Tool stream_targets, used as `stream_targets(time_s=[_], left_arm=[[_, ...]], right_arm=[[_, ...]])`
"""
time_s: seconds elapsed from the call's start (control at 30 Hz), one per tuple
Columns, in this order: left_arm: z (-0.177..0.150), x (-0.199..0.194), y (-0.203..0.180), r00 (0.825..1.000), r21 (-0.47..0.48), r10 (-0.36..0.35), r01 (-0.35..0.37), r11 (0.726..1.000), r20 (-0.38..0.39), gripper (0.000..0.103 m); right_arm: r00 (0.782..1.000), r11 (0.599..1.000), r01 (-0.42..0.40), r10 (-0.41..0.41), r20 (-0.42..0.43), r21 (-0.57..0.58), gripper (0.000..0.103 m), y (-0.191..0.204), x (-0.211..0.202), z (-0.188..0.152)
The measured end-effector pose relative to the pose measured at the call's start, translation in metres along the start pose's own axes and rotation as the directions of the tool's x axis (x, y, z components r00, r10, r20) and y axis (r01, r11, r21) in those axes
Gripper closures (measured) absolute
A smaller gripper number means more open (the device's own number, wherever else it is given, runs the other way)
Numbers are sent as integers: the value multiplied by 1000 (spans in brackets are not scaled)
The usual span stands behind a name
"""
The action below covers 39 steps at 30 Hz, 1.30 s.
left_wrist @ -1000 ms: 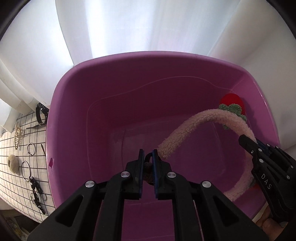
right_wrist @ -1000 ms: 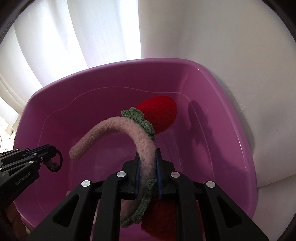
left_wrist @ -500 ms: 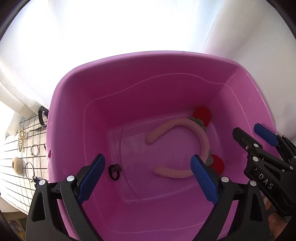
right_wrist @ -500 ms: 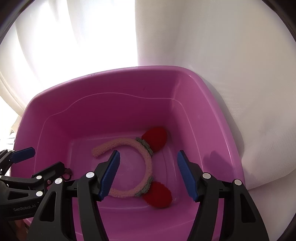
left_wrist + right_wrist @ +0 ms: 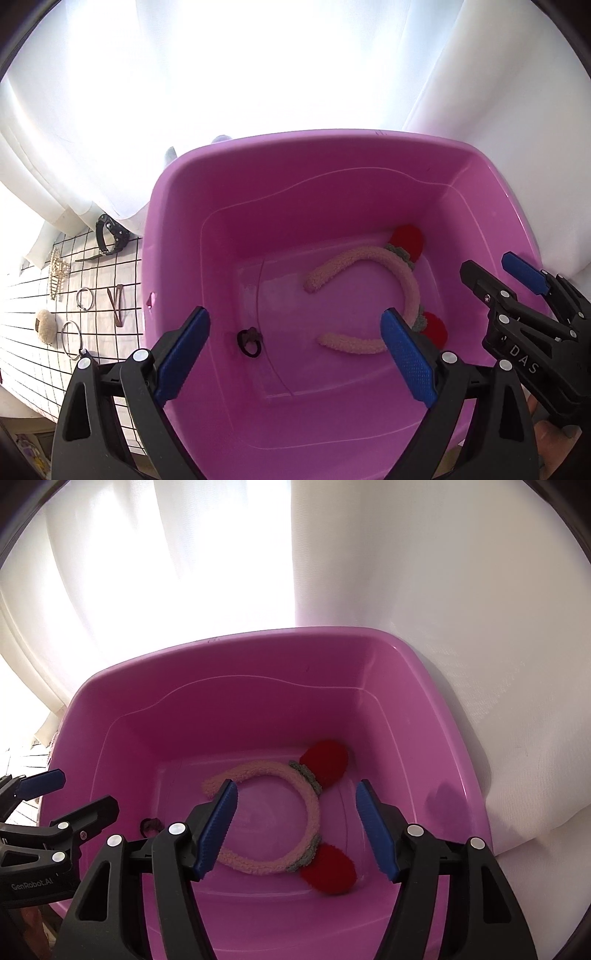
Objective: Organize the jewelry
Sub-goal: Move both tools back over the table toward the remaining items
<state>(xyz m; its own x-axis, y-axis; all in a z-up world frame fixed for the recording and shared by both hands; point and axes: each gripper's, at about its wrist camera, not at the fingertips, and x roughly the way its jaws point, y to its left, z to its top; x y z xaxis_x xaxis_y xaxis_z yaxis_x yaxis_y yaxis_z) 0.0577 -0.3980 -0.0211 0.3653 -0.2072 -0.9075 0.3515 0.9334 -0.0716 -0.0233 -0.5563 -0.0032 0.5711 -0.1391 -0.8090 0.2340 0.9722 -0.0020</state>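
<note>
On the floor of the pink tub [image 5: 177, 236]: one fleecy cream headband [image 5: 404, 280] with two red pompom ears, lying flat on its side toward the right-hand wall, its open ends facing left; one small dark hair tie [image 5: 249, 341], well apart from it, near the left wall. Above the tub: left gripper [image 5: 295, 354], jaws wide, nothing between them; right gripper [image 5: 295, 829], jaws moderately apart, likewise empty, the headband seen through the gap but far below the pads. Outside, on the gridded cloth [image 5: 22, 354] left of the tub: black wristwatch [image 5: 109, 236], pearl claw clip [image 5: 55, 271], two metal rings [image 5: 85, 298], brown hairpins [image 5: 117, 304], fluffy beige clip [image 5: 46, 325], all still loose. Hazards, judged: the tub stands just beside these pieces, so a gripper swinging out low could catch the rim and shove the tub over them; the rings and hairpins lie flat and thin, so the pads may slide off or drag the cloth; the hair tie is small and dark and could be overlooked or buried under later drops; the grippers hang near each other and could collide if both turn left together.
</note>
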Motion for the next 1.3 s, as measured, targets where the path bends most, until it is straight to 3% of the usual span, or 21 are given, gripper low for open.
stream_targets(time_s=[0.37, 0.63, 1.3], left_arm=[[-15, -48, 45, 993, -2, 49, -49, 999, 108, 7], [-42, -74, 114, 989, -42, 46, -40, 998, 137, 6], [-123, -103, 374, 981, -200, 133, -104, 974, 141, 6]], right_arm=[[997, 995, -76, 78, 29, -59, 36, 42, -17, -12], [991, 991, -131, 132, 34, -27, 36, 89, -29, -19], [978, 987, -145, 153, 143, -64, 36, 302, -67, -48]])
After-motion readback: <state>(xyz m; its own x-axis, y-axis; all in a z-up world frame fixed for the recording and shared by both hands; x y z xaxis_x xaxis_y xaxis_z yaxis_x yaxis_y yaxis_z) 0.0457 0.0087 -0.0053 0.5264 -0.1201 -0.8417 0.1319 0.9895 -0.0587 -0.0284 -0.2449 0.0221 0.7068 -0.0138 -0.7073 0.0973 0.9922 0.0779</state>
